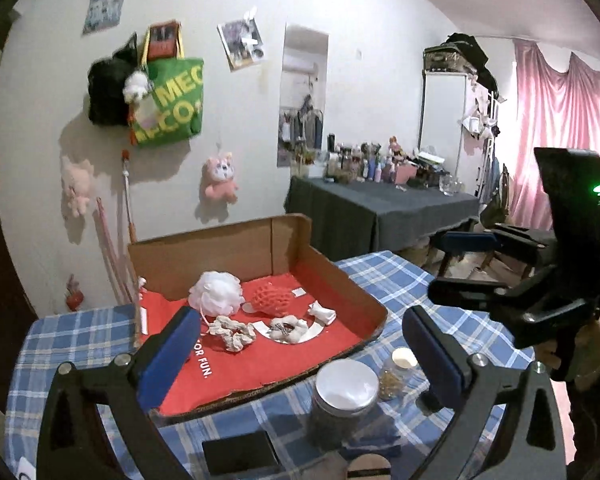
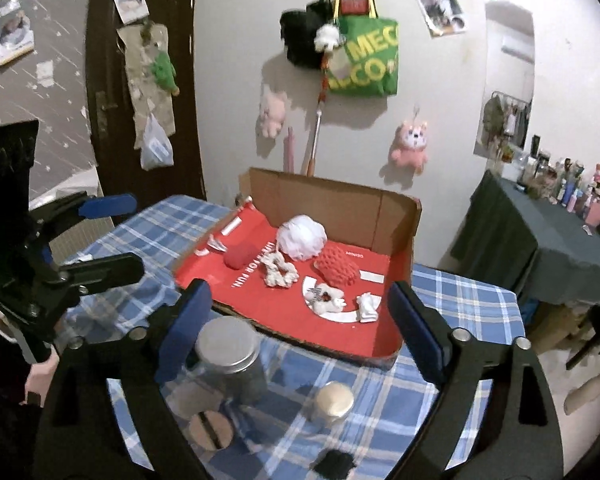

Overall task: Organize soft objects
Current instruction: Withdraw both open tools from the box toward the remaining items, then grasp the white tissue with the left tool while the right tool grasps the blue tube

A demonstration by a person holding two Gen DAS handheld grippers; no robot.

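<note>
Hovering above the blue-and-white checked desk (image 1: 384, 276), both claws stand released with nothing between their blue pads. The left claw (image 1: 300, 354) frames the near edge of the shallow cardboard box with a red printed lining (image 1: 228, 256); the right claw (image 2: 300, 330) looks at the same box from the other side.

The soft things all lie inside the box, apart from both claws. A white mesh bath puff (image 2: 302, 236) sits toward the far wall of the box, with a red knobbly soft ball (image 2: 337, 268) just to its right. Nearer lies a cream ruffled scrunchie (image 2: 280, 274), and to its left a small red round pad (image 2: 239, 255). At the near right are a cream fabric piece with a dark clip on it (image 2: 326, 298) and a small white crumpled cloth (image 2: 368, 307).

On the desk, near the box's front edge, stands a clear jar with a silver lid (image 2: 228, 346), and to its right a smaller jar with a pale lid (image 2: 334, 399). A hand (image 1: 592, 344) holds the right claw's grip at the right edge of the left view.
</note>
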